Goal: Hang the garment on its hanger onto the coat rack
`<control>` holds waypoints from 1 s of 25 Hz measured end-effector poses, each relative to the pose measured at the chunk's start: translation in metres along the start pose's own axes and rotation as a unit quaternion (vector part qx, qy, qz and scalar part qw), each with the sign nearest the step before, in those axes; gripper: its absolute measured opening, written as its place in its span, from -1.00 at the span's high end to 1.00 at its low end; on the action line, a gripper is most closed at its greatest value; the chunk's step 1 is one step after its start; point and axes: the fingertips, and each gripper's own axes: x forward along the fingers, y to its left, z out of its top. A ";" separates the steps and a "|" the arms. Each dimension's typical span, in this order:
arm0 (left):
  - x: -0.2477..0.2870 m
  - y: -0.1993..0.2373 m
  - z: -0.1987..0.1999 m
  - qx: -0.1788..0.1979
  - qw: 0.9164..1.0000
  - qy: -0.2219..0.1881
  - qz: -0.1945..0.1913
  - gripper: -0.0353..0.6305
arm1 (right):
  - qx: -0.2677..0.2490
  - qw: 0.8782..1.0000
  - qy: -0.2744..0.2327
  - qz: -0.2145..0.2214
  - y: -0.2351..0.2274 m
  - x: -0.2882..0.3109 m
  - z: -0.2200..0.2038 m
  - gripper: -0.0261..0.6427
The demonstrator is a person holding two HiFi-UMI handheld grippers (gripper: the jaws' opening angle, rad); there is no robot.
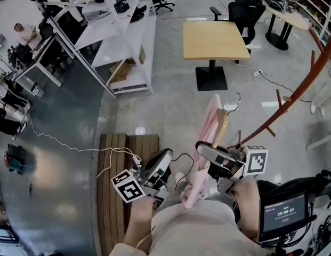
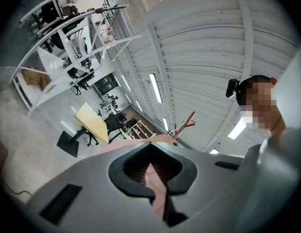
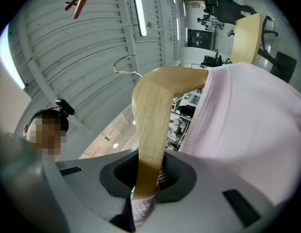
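The grey floor carries a wooden pallet at seven o'clock, a white cable at nine and a table at twelve.

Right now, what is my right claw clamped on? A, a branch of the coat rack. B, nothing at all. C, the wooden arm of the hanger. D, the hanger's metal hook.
C: in the right gripper view the right claw is shut on an arm of the wooden hanger, with its metal hook free above and the pink garment draped beside it.
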 end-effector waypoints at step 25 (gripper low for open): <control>0.103 0.064 0.079 -0.007 0.989 0.092 -0.114 0.88 | -0.047 0.992 -0.114 0.009 -0.038 0.065 0.141 0.73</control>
